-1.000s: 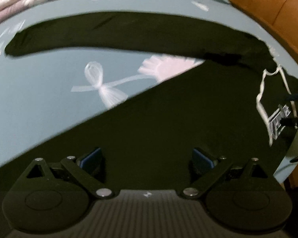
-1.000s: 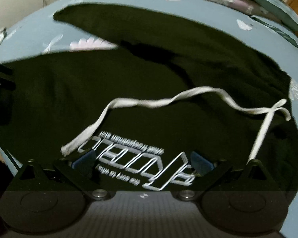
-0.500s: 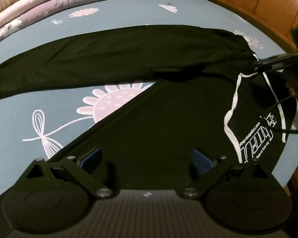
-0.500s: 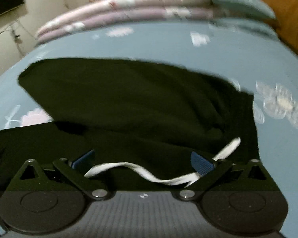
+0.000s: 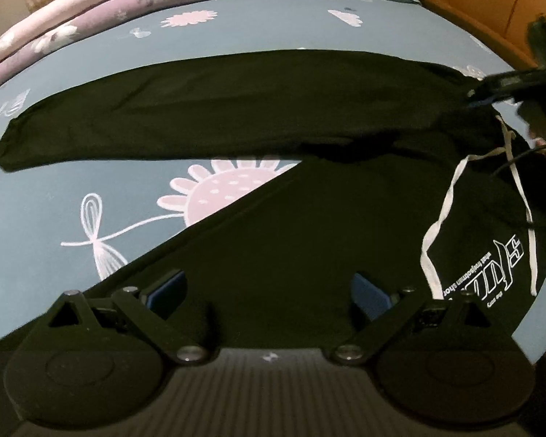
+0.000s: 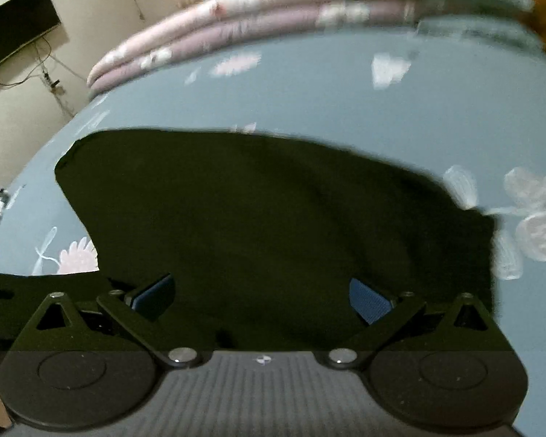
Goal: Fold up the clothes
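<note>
Trousers: black trousers [image 5: 273, 116] lie spread on a bed, one leg stretched long across the far side, the other running toward the left camera; the two meet at the waist on the right.
Drawstring: a white drawstring [image 5: 444, 218] trails loose over the waist, beside white printed lettering [image 5: 498, 273].
Bed: blue bedsheet [image 5: 91, 167] with pink flower drawings; folded pink and purple bedding [image 6: 273, 3] sits at the far edge.
Left claw: the left claw [image 5: 269, 287] hangs low over the near leg, jaws spread wide, nothing between the blue pads.
Right claw: the right claw [image 6: 262, 295] is released too, jaws apart above the black cloth; from the left camera it shows at the waist's far corner [image 5: 491, 91], blurred.
Room: a dark screen [image 6: 18, 25] hangs on the wall at left.
</note>
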Tool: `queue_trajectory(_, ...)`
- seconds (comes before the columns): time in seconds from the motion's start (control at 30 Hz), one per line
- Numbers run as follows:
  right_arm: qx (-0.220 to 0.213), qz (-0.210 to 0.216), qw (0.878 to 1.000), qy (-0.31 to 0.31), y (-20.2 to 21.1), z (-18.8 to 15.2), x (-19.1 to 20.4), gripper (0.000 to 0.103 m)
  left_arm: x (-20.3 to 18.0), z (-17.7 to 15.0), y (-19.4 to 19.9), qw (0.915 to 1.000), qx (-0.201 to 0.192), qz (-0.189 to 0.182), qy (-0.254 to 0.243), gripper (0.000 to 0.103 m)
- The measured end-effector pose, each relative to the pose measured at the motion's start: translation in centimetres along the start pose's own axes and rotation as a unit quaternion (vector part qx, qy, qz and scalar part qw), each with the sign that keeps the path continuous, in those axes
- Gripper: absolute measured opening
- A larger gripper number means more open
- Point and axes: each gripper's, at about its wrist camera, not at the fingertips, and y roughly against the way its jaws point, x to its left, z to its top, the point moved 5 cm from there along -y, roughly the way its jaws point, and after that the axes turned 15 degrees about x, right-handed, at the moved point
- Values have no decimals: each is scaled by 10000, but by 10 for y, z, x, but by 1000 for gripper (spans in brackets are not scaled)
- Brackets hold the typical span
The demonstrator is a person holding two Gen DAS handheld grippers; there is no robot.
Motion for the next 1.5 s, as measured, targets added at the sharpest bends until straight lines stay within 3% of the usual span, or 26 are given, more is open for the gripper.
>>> queue_trajectory(0.07, 226, 33, 9997, -63, -17, 7, -13, 103, 1, -5, 2, 9999, 41, 49, 130, 97)
queue_trajectory(0.27, 106, -110, 9993, -328, -5, 28, -45, 103, 11, -17, 12, 9982, 98, 245, 545, 97)
queue_trajectory(0.47, 195, 307, 9992, -168, -6, 41, -28, 103, 9, -14, 20, 9978, 7, 316, 586, 97)
queue_trajectory(0.6, 372, 105, 9992, -137, -31, 50, -30, 103, 6, -10, 16, 9979, 61, 244, 597, 97)
queue_trajectory(0.83, -159, -205, 9997, 8, 6, 66, -33, 103, -4, -2, 9, 9990, 61, -97, 433, 97)
queue_trajectory(0.87, -267, -256, 9993, 40, 15, 67, -36, 102, -6, 1, 8, 9992, 58, -96, 385, 97)
queue_trajectory(0.93, -422, -419, 9982, 62, 35, 69, -47, 88, -10, 5, 7, 9994, 2, -143, 326, 97)
queue_trajectory(0.97, -455, -516, 9976, 43, 42, 70, -54, 74, -11, 7, 6, 9993, -37, -200, 324, 97)
queue_trajectory(1.0, -461, -618, 9970, 5, 48, 70, -61, 66, -12, 9, 5, 9991, -77, -257, 324, 97)
queue_trajectory(1.1, -456, -900, 9949, -56, 60, 73, -86, 59, -16, 11, 2, 9988, -160, -369, 291, 94)
queue_trajectory(1.17, -340, -993, 9945, -66, 56, 78, -101, 52, -18, 11, 0, 9986, -190, -419, 246, 86)
queue_trajectory(1.37, 58, -557, 9976, 419, 18, 93, -104, 50, -16, 10, -1, 9983, -183, -531, 158, 81)
queue_trajectory(1.5, 503, -550, 9940, 803, -13, 101, -101, 50, -12, 16, -1, 9967, -270, -763, -43, 81)
